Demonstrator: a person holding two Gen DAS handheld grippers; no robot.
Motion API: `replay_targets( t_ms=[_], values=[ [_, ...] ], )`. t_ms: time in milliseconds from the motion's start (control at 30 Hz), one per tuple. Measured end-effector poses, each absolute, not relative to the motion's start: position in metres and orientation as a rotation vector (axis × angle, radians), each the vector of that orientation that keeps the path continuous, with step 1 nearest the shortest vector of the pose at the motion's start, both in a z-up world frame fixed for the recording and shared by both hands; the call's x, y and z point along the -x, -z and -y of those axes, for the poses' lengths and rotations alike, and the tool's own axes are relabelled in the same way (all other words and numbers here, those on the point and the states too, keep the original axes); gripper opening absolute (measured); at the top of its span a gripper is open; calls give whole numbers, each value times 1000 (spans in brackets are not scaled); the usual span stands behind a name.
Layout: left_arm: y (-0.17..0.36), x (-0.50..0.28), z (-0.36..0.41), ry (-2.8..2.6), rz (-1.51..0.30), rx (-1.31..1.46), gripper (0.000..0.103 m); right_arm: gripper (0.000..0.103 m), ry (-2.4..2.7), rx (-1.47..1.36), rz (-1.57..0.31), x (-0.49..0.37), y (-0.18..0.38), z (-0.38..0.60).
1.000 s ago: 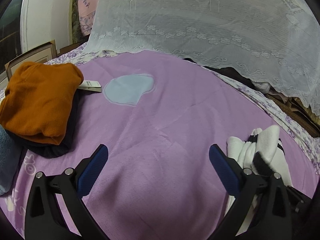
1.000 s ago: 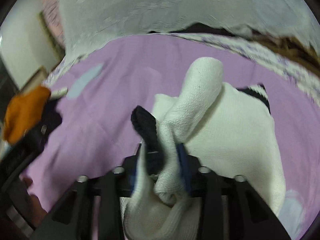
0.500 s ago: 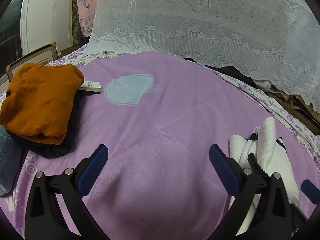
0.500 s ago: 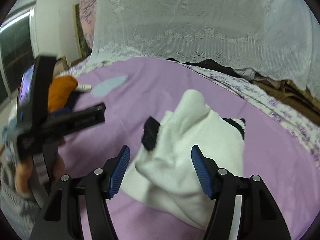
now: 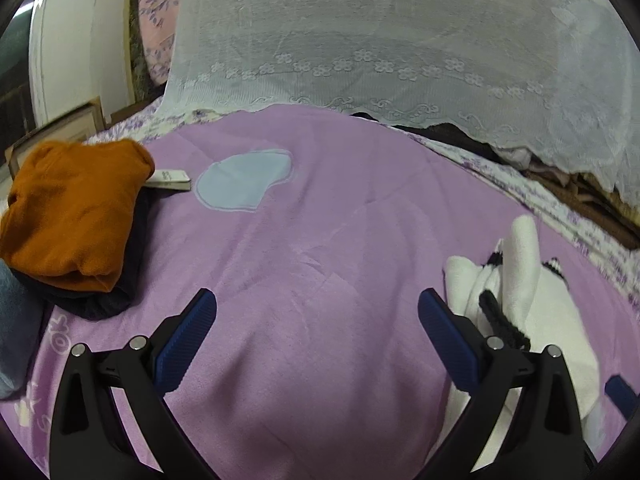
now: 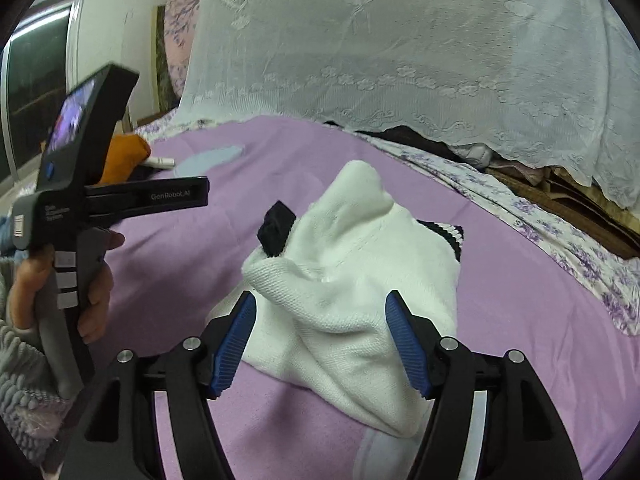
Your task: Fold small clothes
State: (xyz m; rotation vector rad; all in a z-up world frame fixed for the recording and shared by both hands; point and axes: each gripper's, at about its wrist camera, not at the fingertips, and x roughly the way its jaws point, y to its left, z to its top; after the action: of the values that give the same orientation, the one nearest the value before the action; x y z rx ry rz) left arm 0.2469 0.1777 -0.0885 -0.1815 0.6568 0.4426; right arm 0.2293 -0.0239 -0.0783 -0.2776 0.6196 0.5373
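Note:
A small white knit garment with black trim lies crumpled on the purple bedspread, one corner peaked up. My right gripper is open just in front of it, its blue pads at either side of the near edge, holding nothing. In the left wrist view the garment lies at the right, beside the right finger. My left gripper is open and empty above bare bedspread. It also shows in the right wrist view, held in a hand at the left.
A folded orange garment lies on dark clothes at the left, with a white tag beside it. A pale blue patch marks the bedspread. A white lace cover drapes over a pile at the back. Blue cloth at far left.
My right gripper has opened and let go of the white garment, then drawn back from it. The garment has dropped onto the bedspread. My left gripper has stayed open in place.

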Motion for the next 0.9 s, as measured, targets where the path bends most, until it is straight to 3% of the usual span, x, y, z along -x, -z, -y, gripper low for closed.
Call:
replay_targets(
  t_ms=[133,167,200,367,633,667,733,767,900],
  values=[
    [92,-249,-169,-443,-665,137,98,65,-533,442,-581,-233,91,-3],
    [92,-249,-169,-440,-666,135,98,54,-515,498,-577,-235,97,-10],
    [91,-249,-168,-439,-666,132,98,15,-509,528,-589,-238,101,-15],
    [85,-247,-173,-441,-648,149,99,15,-516,501,-597,-230,94,-27],
    [91,-251,-171,-437,-667,154,99,17,-516,527,-642,-214,137,-38],
    [91,-251,-167,-428,-665,138,99,20,-528,528,-649,-214,137,-38],
    [92,-252,-159,-412,-660,114,98,54,-606,500,-666,-211,135,-34],
    [93,-252,-157,-409,-658,105,98,59,-636,485,-665,-208,132,-30],
    [89,-246,-146,-380,-631,80,99,61,-710,379,-595,-191,106,11]
  ],
)
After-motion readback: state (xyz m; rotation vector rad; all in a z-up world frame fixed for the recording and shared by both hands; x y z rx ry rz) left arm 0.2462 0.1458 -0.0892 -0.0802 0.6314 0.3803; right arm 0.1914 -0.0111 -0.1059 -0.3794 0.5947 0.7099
